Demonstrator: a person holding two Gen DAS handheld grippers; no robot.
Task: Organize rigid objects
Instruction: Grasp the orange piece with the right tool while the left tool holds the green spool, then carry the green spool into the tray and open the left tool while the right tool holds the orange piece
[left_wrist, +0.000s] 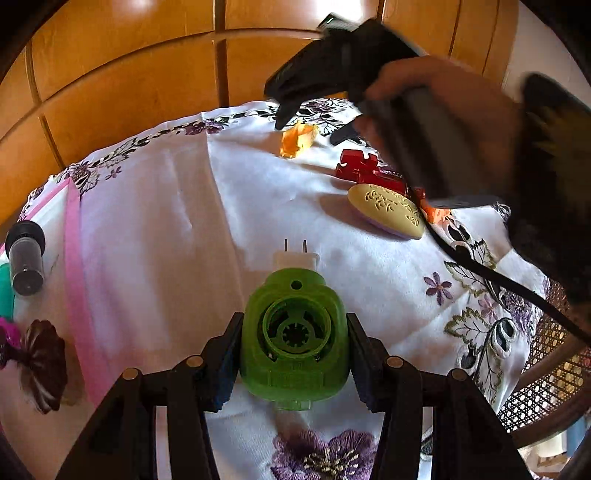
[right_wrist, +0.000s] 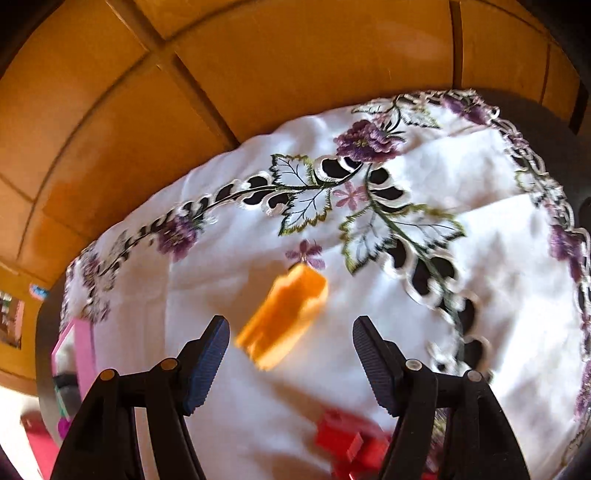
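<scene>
My left gripper (left_wrist: 293, 349) is shut on a green plug-in device (left_wrist: 294, 339) with a white two-pin plug, held just above the white embroidered cloth (left_wrist: 184, 221). My right gripper (right_wrist: 288, 350) is open and empty, hovering above an orange block (right_wrist: 284, 317) that lies on the cloth between and beyond its fingers. From the left wrist view the right gripper (left_wrist: 314, 122) hangs over that orange block (left_wrist: 297, 140) at the far side. A red plastic piece (right_wrist: 351, 443) lies below the right gripper.
A cream oval case (left_wrist: 386, 210) and the red piece (left_wrist: 369, 170) lie at right. A pink-taped zone (left_wrist: 75, 266) at left holds a dark cylinder (left_wrist: 26, 258) and a brown flower-shaped item (left_wrist: 42, 362). Wooden panels (left_wrist: 129, 74) stand behind. A wicker chair (left_wrist: 546, 376) is at right.
</scene>
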